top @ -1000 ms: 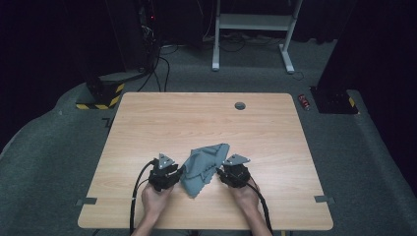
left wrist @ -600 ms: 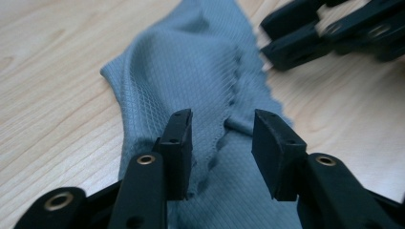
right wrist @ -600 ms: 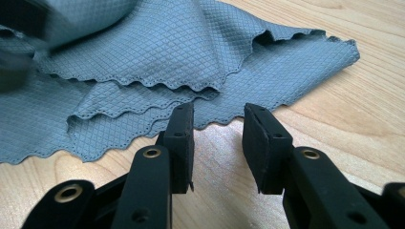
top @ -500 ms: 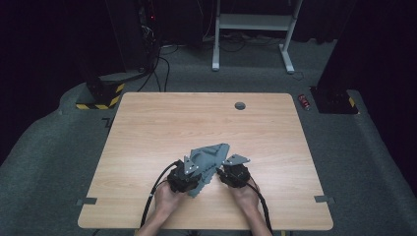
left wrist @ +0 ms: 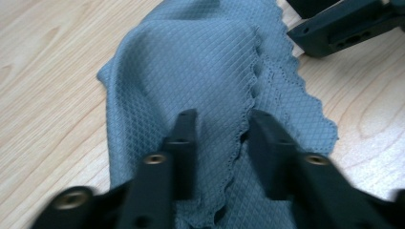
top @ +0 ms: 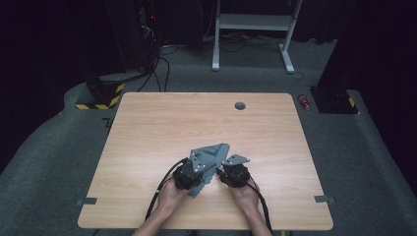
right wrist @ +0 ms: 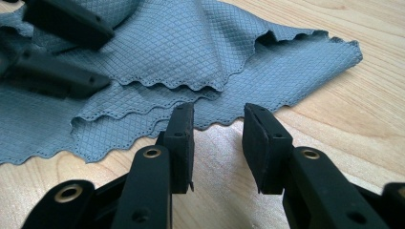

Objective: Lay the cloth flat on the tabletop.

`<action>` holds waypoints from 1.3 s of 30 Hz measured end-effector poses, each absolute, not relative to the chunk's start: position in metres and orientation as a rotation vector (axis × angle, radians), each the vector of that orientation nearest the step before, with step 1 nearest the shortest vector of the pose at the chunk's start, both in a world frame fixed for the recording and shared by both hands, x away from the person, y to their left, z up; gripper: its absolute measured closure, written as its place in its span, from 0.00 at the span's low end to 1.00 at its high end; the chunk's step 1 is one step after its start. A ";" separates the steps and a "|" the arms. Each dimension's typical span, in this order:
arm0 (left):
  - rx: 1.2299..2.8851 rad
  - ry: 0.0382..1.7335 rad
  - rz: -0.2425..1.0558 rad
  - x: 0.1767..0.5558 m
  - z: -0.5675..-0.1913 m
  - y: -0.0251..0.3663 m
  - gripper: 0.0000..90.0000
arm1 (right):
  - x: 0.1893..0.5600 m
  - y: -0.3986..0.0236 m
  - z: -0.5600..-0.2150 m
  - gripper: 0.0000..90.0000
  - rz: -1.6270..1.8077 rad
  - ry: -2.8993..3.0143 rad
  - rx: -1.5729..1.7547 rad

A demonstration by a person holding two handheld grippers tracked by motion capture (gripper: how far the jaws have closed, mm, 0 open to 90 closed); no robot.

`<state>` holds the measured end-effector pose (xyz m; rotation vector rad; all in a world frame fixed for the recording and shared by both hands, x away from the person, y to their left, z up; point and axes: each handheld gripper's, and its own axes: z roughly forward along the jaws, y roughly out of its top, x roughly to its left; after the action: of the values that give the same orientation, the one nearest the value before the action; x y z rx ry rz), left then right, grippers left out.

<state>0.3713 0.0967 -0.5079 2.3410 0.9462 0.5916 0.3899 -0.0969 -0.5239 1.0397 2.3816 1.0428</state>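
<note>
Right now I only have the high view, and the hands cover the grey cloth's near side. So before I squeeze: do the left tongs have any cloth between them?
Observer: In the left gripper view, the left tongs stand apart over the grey cloth, and its scalloped edge shows between the jaws. They have just been closing, but the pads do not press on it.
Operator: And the right tongs?
Observer: The right tongs are open, with their tips at the cloth's scalloped edge. Only bare table shows between the jaws, and nothing is held.
</note>
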 end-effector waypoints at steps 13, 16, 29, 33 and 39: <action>2.213 0.975 0.556 0.377 -0.478 0.115 1.00 | 0.390 -0.097 -0.524 0.72 1.046 2.384 1.030; 2.144 1.032 0.542 0.381 -0.470 0.130 1.00 | 0.390 -0.097 -0.524 0.72 1.045 2.384 1.024; 2.097 1.314 0.540 0.393 -0.484 0.194 1.00 | 0.390 -0.097 -0.524 0.71 1.045 2.389 1.028; 2.097 1.363 0.505 0.392 -0.498 0.203 1.00 | 0.390 -0.097 -0.524 0.71 1.045 2.390 1.024; 2.102 1.128 0.516 0.367 -0.479 0.183 0.74 | 0.390 -0.097 -0.524 0.71 1.047 2.392 1.023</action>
<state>0.3672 0.1826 -0.4785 2.1025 1.1276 0.5159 0.3900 -0.0965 -0.5239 1.0228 2.3916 1.0467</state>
